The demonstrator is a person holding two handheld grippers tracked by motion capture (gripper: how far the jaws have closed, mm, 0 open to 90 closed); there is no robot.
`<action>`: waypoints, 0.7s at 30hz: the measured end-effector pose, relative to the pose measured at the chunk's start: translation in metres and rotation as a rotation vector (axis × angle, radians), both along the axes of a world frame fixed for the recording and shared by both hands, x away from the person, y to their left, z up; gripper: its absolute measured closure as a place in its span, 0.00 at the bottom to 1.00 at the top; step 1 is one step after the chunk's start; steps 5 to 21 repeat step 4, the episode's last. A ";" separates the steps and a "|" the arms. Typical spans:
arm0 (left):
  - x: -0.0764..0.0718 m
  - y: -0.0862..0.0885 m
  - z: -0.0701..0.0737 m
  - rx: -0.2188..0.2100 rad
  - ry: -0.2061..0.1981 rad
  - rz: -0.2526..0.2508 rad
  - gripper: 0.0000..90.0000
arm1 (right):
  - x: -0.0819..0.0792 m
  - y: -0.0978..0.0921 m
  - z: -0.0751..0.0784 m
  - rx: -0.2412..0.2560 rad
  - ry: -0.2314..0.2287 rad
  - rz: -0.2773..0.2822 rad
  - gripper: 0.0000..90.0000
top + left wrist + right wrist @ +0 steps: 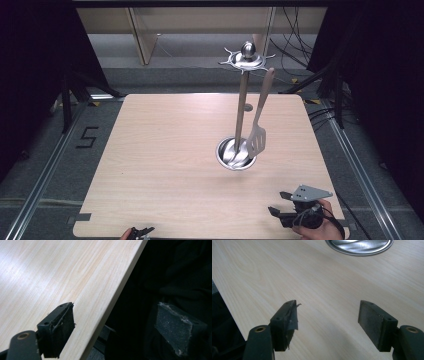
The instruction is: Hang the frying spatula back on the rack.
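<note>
Wooden and pale, the square table point(165, 165) carries a shiny silver metal stand with a round dish base point(236, 154), which sits a little right of the middle of the surface, nearer the right edge than the left. A thin pole goes up from the dish to a star-shaped top with a ball on it. A slotted metal spatula with a light wooden handle point(258, 129) hangs from that top, and its flat end sits just above the right side of the dish. The right gripper point(279, 203) is near the front right corner of the table, held in a hand point(320, 227), with a grey three-cornered plate on top. Its two black jaws are wide apart and hold nothing. In the right gripper view, the jaws point over the bare wood toward the dish rim point(359, 247), well apart from it. The left gripper point(142, 232) is at the front edge, left of the middle. Its jaws are also wide apart with nothing between them, one over the wood and one past the table edge point(117, 295).
</note>
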State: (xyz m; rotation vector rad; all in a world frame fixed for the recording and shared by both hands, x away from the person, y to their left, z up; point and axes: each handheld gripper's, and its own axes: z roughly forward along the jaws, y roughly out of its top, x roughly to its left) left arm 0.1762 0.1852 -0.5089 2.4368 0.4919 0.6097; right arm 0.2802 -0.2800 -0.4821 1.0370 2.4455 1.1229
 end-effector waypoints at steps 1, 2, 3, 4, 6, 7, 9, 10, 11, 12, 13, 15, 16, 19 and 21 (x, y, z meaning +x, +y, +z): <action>0.000 0.000 0.000 0.001 0.000 0.001 0.17 | 0.000 -0.001 -0.001 -0.001 -0.004 0.000 0.36; 0.000 0.000 0.000 0.001 0.000 0.001 0.17 | 0.000 -0.001 -0.002 0.006 -0.001 0.003 0.36; 0.000 0.000 0.000 0.000 0.001 0.001 0.17 | 0.000 -0.001 -0.002 0.006 -0.001 0.003 0.36; -0.001 0.000 0.000 0.001 0.002 0.000 0.17 | -0.001 -0.001 -0.001 0.001 0.002 -0.004 0.36; -0.001 0.000 0.000 0.001 0.002 0.000 0.17 | -0.001 -0.001 -0.001 0.001 0.002 -0.004 0.36; -0.001 0.000 0.000 0.001 0.002 0.000 0.17 | -0.001 -0.001 -0.001 0.001 0.002 -0.004 0.36; -0.001 0.000 0.000 0.001 0.002 0.000 0.17 | -0.001 -0.001 -0.001 0.001 0.002 -0.004 0.36; -0.001 0.000 0.000 0.001 0.002 0.000 0.17 | -0.001 -0.001 -0.001 0.001 0.002 -0.004 0.36; -0.001 0.000 0.000 0.001 0.002 0.000 0.17 | -0.001 -0.001 -0.001 0.001 0.002 -0.004 0.36; -0.001 0.000 0.000 0.001 0.002 0.000 0.17 | -0.001 -0.001 -0.001 0.001 0.002 -0.004 0.36; -0.001 0.000 0.000 0.001 0.002 0.000 0.17 | -0.001 -0.001 -0.001 0.001 0.002 -0.004 0.36; -0.001 0.000 0.000 0.001 0.002 0.000 0.17 | -0.001 -0.001 -0.001 0.001 0.002 -0.004 0.36; -0.001 0.000 0.000 0.001 0.002 0.000 0.17 | -0.001 -0.001 -0.001 0.001 0.002 -0.004 0.36; -0.001 0.000 0.000 0.001 0.002 0.000 0.17 | -0.001 -0.001 -0.001 0.001 0.002 -0.004 0.36; -0.001 0.000 0.000 0.001 0.002 0.000 0.17 | -0.001 -0.001 -0.001 0.001 0.002 -0.004 0.36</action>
